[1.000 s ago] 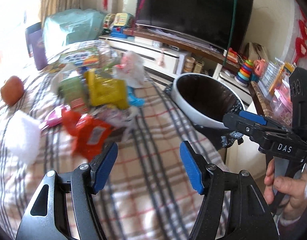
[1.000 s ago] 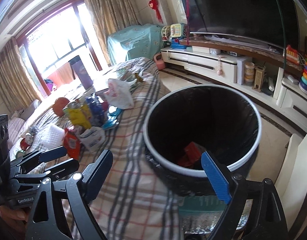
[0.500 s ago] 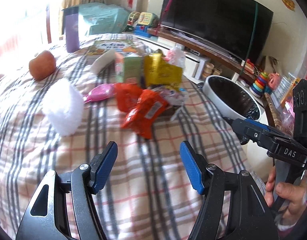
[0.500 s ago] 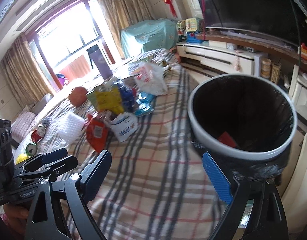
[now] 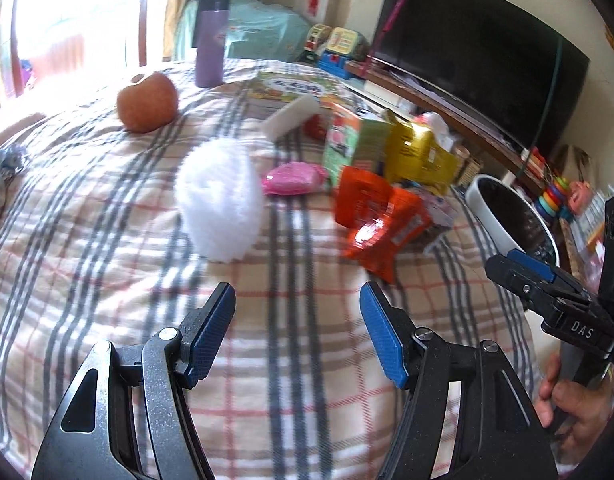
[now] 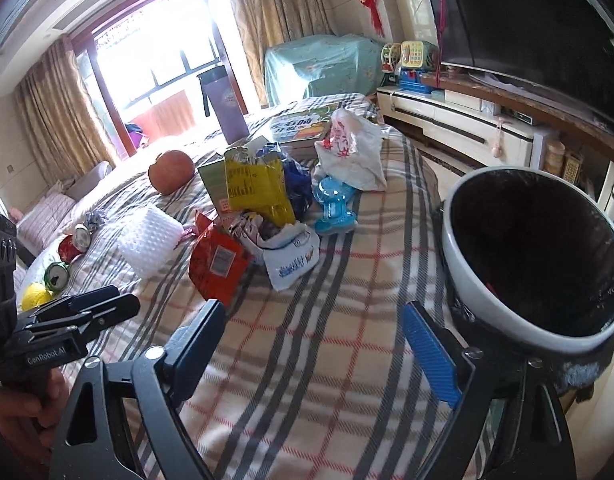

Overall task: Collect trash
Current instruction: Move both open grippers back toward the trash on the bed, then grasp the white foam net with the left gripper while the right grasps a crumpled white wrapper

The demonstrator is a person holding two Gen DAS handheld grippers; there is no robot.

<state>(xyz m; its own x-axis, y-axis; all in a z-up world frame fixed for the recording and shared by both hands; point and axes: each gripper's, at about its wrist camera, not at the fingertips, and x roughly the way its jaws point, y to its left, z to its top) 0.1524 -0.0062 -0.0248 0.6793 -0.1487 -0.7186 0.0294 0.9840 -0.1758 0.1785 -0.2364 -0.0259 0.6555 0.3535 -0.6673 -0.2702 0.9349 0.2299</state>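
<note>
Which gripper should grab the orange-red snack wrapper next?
Left. The left gripper is open, empty and faces the orange-red snack wrapper just ahead. The right gripper, also open, sits beside the white-rimmed trash bin.

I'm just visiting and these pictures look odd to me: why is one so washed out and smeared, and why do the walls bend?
Left wrist view: the window is blown out to white, and the white foam pad and orange wrapper are smeared by blur. Right wrist view: sharper, though the window still glares. Both views: the fisheye lens curves the TV and the room's edges.
</note>
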